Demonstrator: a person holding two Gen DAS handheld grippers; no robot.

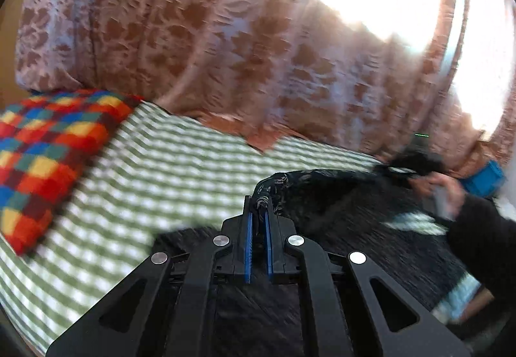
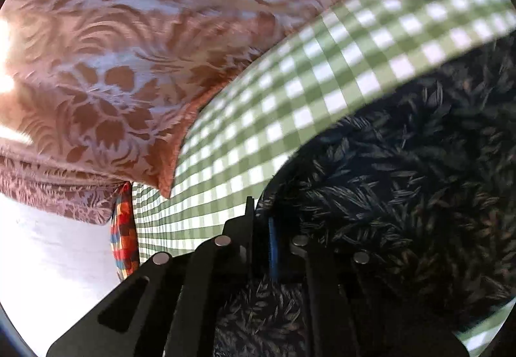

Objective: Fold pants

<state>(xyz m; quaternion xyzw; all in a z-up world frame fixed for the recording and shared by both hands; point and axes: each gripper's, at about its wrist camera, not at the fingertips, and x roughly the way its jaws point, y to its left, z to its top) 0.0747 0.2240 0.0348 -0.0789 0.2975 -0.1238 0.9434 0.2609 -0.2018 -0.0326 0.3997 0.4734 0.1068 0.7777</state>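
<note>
Nearest the left wrist camera, the left gripper (image 1: 258,212) is clamped on a bunched edge of the dark patterned pants (image 1: 338,205), which lie on the green checked bedsheet (image 1: 154,170). The right gripper (image 2: 259,221) is closed on the same pants, its right finger buried in the cloth. Beyond, everything blurs: a multicoloured checked cushion (image 1: 42,157), a brown floral curtain (image 1: 193,34) and a person's hand (image 1: 441,192) half hidden at the frame's edge.

Checked sheet (image 1: 154,170) lies open; patchwork pillow (image 1: 42,160) and curtain (image 1: 193,34) hem it.
</note>
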